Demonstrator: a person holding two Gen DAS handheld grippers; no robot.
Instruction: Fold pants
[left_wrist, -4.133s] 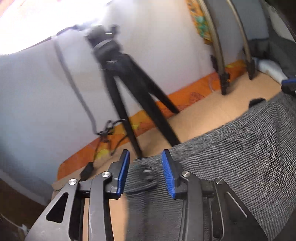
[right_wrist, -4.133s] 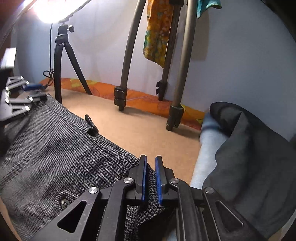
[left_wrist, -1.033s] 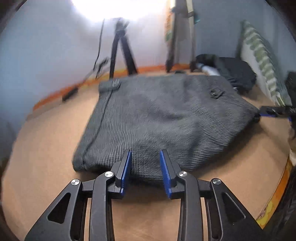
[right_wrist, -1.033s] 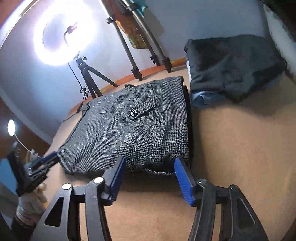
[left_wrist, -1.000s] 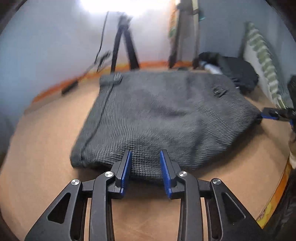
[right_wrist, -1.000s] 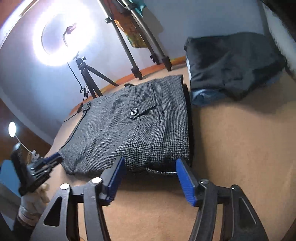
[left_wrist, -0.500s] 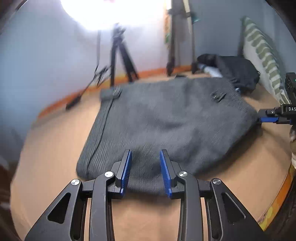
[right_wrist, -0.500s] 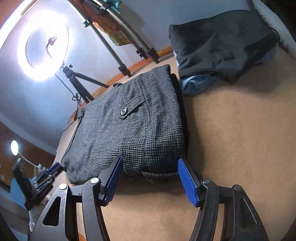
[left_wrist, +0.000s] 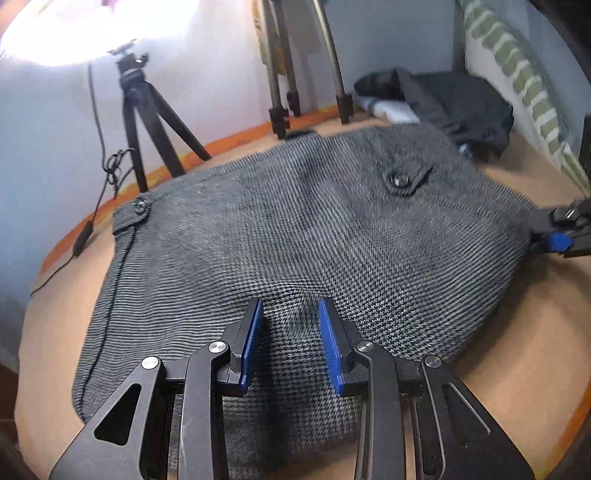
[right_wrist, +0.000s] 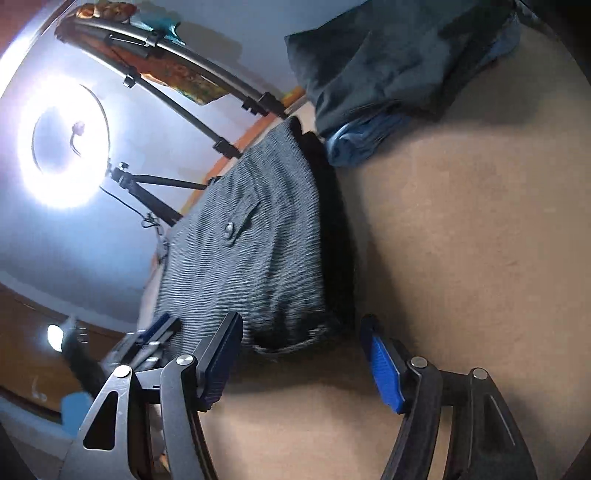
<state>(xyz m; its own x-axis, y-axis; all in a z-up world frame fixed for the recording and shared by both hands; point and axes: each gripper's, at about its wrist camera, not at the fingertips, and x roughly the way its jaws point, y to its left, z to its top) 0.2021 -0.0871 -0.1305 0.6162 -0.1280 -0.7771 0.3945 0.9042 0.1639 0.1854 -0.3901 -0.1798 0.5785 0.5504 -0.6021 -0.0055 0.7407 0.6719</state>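
Observation:
Folded grey houndstooth pants (left_wrist: 314, 229) lie flat on the tan surface (left_wrist: 517, 350). A buttoned pocket flap (left_wrist: 400, 181) faces up. My left gripper (left_wrist: 291, 339) hovers over the near edge of the pants, open, and cloth shows in the gap without being pinched. In the right wrist view the pants (right_wrist: 258, 251) run away from my right gripper (right_wrist: 303, 354). Its jaws are opening, and the near corner of the pants lies just ahead of them, not pressed. A blue fingertip (left_wrist: 559, 242) of the right gripper shows at the pants' right edge.
A ring light (right_wrist: 62, 144) on a black tripod (left_wrist: 147, 122) stands behind the pants, beside grey tripod legs (left_wrist: 332, 74). A dark garment pile (right_wrist: 399, 55) on blue cloth (right_wrist: 362, 136) lies at the far right. A striped pillow (left_wrist: 517, 70) leans beyond it.
My left gripper has moved forward over the near edge of the pants. My right gripper has rolled, come closer to the pants' corner, and its jaws stand a little wider.

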